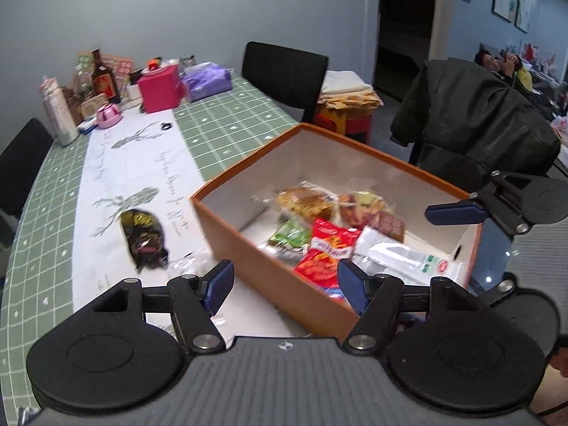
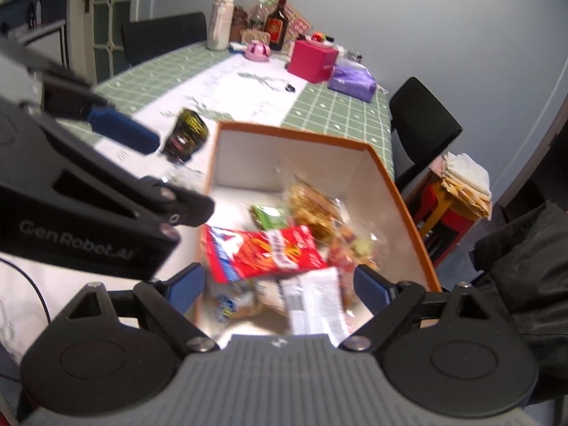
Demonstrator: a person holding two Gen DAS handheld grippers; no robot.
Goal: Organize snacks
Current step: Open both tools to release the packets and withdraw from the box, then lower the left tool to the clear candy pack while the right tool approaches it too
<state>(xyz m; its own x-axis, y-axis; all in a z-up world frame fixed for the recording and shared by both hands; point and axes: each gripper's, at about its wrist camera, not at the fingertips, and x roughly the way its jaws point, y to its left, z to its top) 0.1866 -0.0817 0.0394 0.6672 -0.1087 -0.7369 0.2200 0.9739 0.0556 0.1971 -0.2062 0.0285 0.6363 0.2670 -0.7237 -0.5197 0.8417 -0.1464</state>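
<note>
An orange box (image 1: 269,277) (image 2: 408,206) stands on the table and holds several snacks: a red packet (image 1: 326,252) (image 2: 269,252), a white packet (image 1: 401,259) (image 2: 312,301), a green packet (image 1: 291,236) and a pastry in clear wrap (image 1: 309,202). A dark packet (image 1: 143,238) (image 2: 188,131) lies on the white runner left of the box, with a clear wrapper (image 1: 188,262) beside it. My left gripper (image 1: 285,284) is open over the box's near corner, holding nothing. My right gripper (image 2: 280,285) is open above the box's snacks, its pads touching none of them.
At the table's far end stand a pink box (image 1: 159,87), a purple pack (image 1: 207,81), a brown bottle (image 1: 104,78) and small clutter. A black chair (image 1: 284,74), a red stool with folded cloths (image 1: 349,113) and a coat-draped chair (image 1: 472,120) line the right side.
</note>
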